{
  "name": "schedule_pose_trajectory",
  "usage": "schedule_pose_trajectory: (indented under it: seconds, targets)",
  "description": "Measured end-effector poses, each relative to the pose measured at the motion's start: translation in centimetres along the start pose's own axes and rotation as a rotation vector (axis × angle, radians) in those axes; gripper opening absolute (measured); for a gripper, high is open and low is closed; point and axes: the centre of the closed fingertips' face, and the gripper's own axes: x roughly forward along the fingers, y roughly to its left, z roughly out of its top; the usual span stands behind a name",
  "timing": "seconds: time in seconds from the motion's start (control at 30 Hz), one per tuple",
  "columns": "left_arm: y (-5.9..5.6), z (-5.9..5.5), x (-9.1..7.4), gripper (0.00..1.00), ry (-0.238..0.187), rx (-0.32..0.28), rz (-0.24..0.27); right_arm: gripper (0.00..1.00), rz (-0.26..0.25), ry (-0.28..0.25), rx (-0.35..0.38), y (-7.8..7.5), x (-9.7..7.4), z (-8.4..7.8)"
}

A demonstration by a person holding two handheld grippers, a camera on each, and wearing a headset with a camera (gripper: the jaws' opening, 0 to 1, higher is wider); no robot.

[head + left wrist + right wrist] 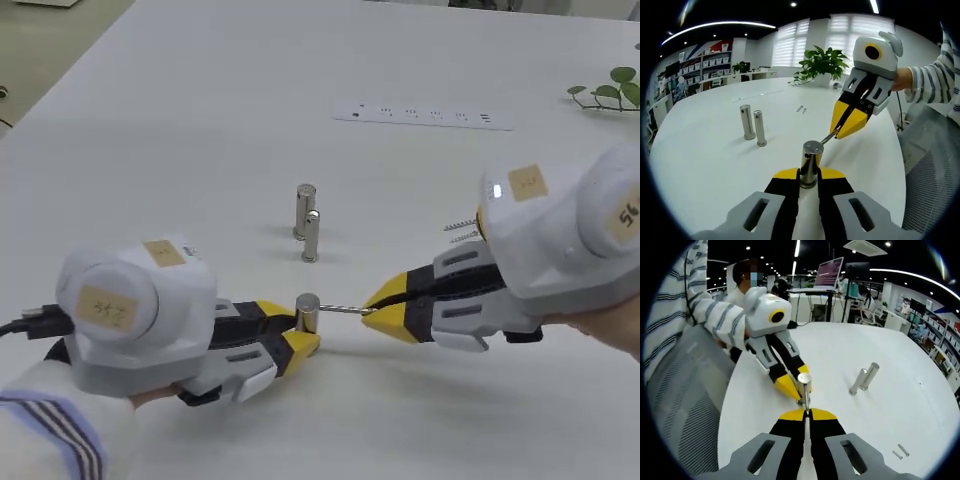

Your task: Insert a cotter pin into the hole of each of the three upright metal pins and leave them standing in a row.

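My left gripper (303, 335) (809, 177) is shut on an upright metal pin (307, 311) (810, 161) (804, 387) near the table's front. My right gripper (372, 307) (806, 414) (838, 132) is shut on a thin cotter pin (343, 309) (826, 138), held level with its tip at the top of that metal pin. Two more metal pins (308, 222) (753, 123) (864, 377) stand close together further back. Spare cotter pins (461, 230) (801, 108) (899, 452) lie on the table by the right gripper.
A white power strip (423, 115) lies across the far side of the white table (150, 150). A green plant (610, 90) (822, 62) stands at the far right edge. A person in a striped sleeve (700, 310) holds the grippers.
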Motion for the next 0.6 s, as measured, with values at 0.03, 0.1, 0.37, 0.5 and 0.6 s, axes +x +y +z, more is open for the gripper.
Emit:
schedule_pose_trajectory:
  seconds: [0.03, 0.1, 0.37, 0.5, 0.6]
  targets:
    - [0.0, 0.0, 0.0, 0.12, 0.001, 0.002, 0.0, 0.03, 0.0, -0.006, -0.001, 0.0, -0.1, 0.2]
    - [0.0, 0.0, 0.1, 0.12, 0.004, 0.002, 0.001, 0.03, -0.005, 0.0, -0.016, 0.1, 0.0, 0.4]
    - [0.0, -0.1, 0.2, 0.12, 0.006, 0.005, 0.002, 0.03, -0.012, -0.003, -0.001, 0.0, 0.3, 0.0]
    - [-0.1, -0.2, 0.2, 0.12, 0.009, 0.006, 0.003, 0.03, -0.011, -0.007, 0.012, 0.0, 0.7, 0.0]
    - [-0.1, -0.3, 0.3, 0.12, 0.012, 0.011, 0.004, 0.03, -0.009, -0.004, 0.02, -0.1, 1.2, 0.0]
